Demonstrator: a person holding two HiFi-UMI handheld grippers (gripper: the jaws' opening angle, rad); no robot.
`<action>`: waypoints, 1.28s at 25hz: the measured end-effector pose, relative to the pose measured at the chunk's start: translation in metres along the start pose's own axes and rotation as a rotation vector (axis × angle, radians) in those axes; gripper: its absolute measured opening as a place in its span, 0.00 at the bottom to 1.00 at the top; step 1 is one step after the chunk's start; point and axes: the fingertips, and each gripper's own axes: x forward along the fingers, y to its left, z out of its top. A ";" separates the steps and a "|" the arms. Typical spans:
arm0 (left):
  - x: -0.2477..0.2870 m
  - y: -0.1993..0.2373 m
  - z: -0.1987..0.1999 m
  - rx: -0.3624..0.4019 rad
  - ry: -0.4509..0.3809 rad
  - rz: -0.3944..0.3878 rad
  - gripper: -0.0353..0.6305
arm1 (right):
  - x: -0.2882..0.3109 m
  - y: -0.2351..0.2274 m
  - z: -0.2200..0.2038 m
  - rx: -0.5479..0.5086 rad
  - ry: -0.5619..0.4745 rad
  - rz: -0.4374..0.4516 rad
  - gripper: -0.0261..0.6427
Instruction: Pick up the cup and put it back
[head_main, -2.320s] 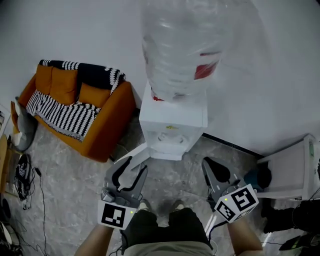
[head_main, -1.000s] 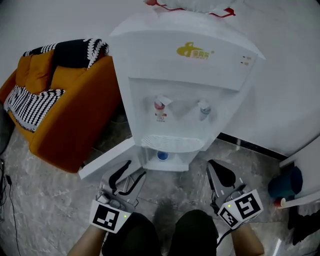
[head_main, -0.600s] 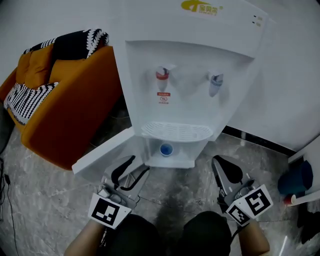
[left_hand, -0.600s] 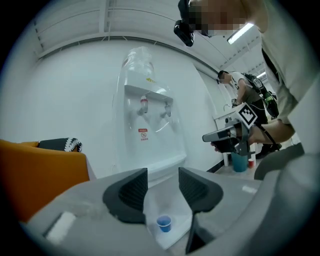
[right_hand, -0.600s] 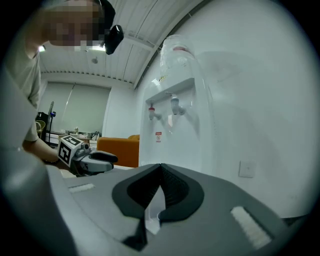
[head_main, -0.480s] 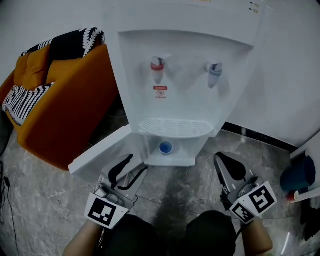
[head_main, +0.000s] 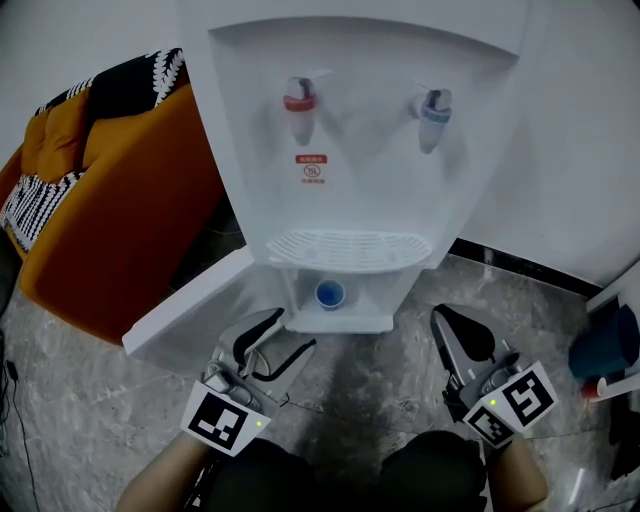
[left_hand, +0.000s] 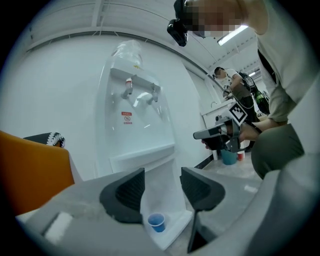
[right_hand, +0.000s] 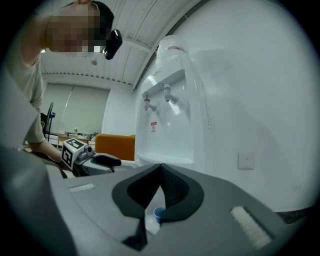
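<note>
Left tool (head_main: 291, 334): the jaws have just been opening and now stand apart with nothing between the pads. In the left gripper view the gap of this tool (left_hand: 162, 186) frames the blue cup (left_hand: 156, 222), which sits ahead of the tips and lower, well apart from them, with no contact. Right tool (head_main: 443, 318): jaws together at the tips and empty. In its own view the cup (right_hand: 159, 214) shows just below the closed tips, again ahead and clear of them. The cup (head_main: 329, 294) stands upright in the open compartment (head_main: 345, 310) at the foot of the water dispenser (head_main: 350, 140). That puts it ahead of both tools, slightly right of the left one and left of the right one. The compartment door (head_main: 185, 318) hangs open just left of the left tool. The drip tray (head_main: 345, 248) and the two taps lie above and beyond the cup. An orange sofa (head_main: 100, 230) stands far left on the floor (head_main: 370, 370). Judgement: the widened left jaws suggest this tool is preparing the pick, and the grasp is not yet made. Against the earliest frame, the head view there looks down onto the bottle on top of the dispenser and the cup is hidden. Now the view sits low in front of the taps, the compartment is exposed, and both tools are lower and nearer the opening. The left jaws also show a wider gap than half a second ago.
</note>
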 end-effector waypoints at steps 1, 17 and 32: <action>0.007 0.000 -0.005 -0.010 0.005 -0.006 0.39 | 0.002 -0.002 -0.002 -0.005 0.002 0.001 0.04; 0.127 0.019 -0.111 0.018 0.049 -0.059 0.45 | 0.029 -0.029 -0.039 0.007 0.021 0.018 0.04; 0.180 0.032 -0.213 -0.126 0.228 0.042 0.58 | 0.059 -0.025 -0.093 -0.003 0.039 0.078 0.04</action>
